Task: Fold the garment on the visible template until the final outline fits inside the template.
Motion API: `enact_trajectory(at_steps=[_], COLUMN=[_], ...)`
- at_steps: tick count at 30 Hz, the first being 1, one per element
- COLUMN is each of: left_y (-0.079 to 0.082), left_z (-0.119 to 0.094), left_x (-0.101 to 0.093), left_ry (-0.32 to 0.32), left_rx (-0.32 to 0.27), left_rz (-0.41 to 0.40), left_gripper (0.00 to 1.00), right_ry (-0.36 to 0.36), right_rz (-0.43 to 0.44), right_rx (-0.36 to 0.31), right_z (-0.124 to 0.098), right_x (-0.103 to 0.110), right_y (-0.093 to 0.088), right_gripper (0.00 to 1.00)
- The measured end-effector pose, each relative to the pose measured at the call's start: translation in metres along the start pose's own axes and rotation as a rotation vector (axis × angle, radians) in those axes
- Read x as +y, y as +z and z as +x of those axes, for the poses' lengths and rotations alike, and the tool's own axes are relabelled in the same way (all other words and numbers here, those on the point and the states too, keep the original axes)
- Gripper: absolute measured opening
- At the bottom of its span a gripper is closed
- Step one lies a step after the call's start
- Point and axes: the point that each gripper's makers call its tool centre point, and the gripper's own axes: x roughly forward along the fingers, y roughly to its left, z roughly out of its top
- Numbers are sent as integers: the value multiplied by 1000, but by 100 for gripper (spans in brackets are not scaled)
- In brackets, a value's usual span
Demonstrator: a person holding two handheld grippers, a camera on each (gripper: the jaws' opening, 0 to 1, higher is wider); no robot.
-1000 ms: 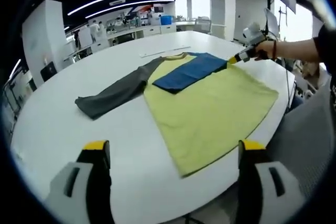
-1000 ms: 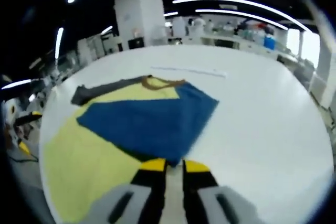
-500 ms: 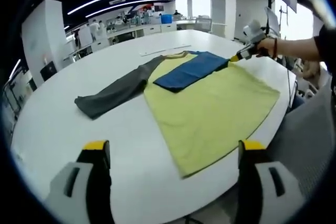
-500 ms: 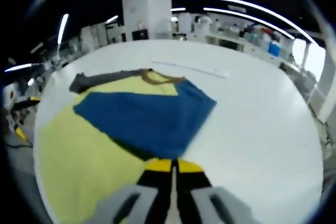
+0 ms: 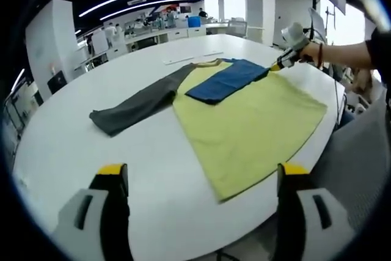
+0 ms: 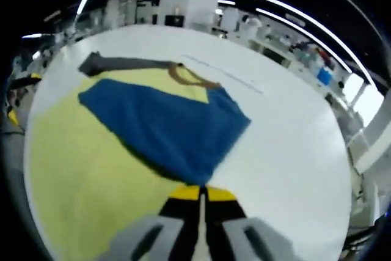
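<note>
We read the garment [image 5: 250, 120] as soft matt cloth: yellow body, blue sleeve [image 6: 165, 123], grey sleeve [image 5: 137, 103] at 10 o'clock. Worktop [image 5: 73, 145] is smooth white, slightly glossy. Left gripper [image 5: 198, 178] fingers [image 5: 113, 175] look like matt plastic.

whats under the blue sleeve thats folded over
The blue sleeve lies on the yellow shirt body, which rests on the white table. The yellow cloth directly beneath it is covered.
</note>
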Motion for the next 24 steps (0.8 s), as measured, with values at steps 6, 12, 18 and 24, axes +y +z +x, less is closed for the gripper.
enact_trajectory(at_steps=[6, 12, 18, 24], left_y=[-1, -2, 2, 1], left_z=[1, 3, 5, 6], left_x=[0, -1, -6, -6], left_ry=[1, -2, -11, -19], left_rx=[0, 5, 4, 12], left_rz=[-2, 2, 10, 12], left_gripper=[99, 99, 99, 98], right_ry=[-22, 33, 37, 49], right_rz=[54, 359, 484, 546], right_rx=[-7, -92, -92, -98], right_z=[-2, -9, -8, -3], right_x=[-8, 2, 9, 16], right_y=[-2, 3, -5, -4], right_gripper=[0, 0, 2, 1])
